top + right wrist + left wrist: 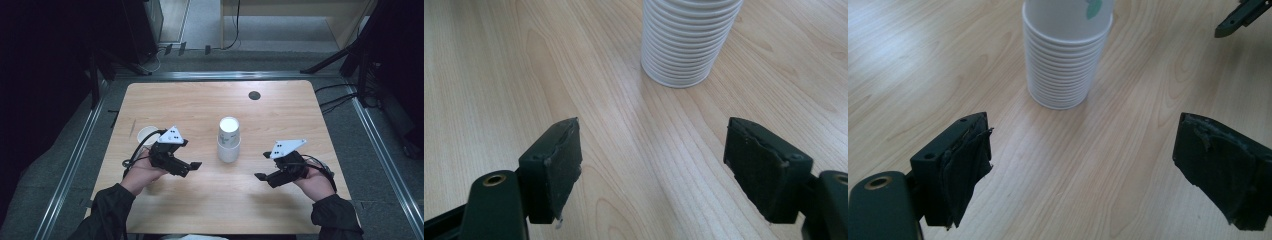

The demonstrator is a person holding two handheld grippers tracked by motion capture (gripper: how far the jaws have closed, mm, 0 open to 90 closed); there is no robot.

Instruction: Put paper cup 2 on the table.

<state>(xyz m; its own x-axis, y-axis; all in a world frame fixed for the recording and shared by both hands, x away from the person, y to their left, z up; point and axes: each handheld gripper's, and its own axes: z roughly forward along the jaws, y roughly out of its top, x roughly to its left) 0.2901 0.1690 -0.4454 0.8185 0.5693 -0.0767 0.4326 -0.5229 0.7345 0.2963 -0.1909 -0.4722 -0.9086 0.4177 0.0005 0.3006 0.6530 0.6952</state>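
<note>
A stack of white paper cups [229,140] stands upside down near the middle of the wooden table [210,200]. My left gripper [192,167] sits to its left, jaws open and empty, aimed at the stack [1065,55]. My right gripper [262,167] is on the stack's right, also open with nothing between its jaws; the stack [686,40] lies ahead of it. A single white cup [146,135] rests on the table behind my left hand. The tip of the right gripper [1243,17] appears at the top right of the left gripper view.
A round dark grommet [254,95] is set in the table's far side. Metal rails [70,165] run along the floor around the table, and cables lie at the back and right.
</note>
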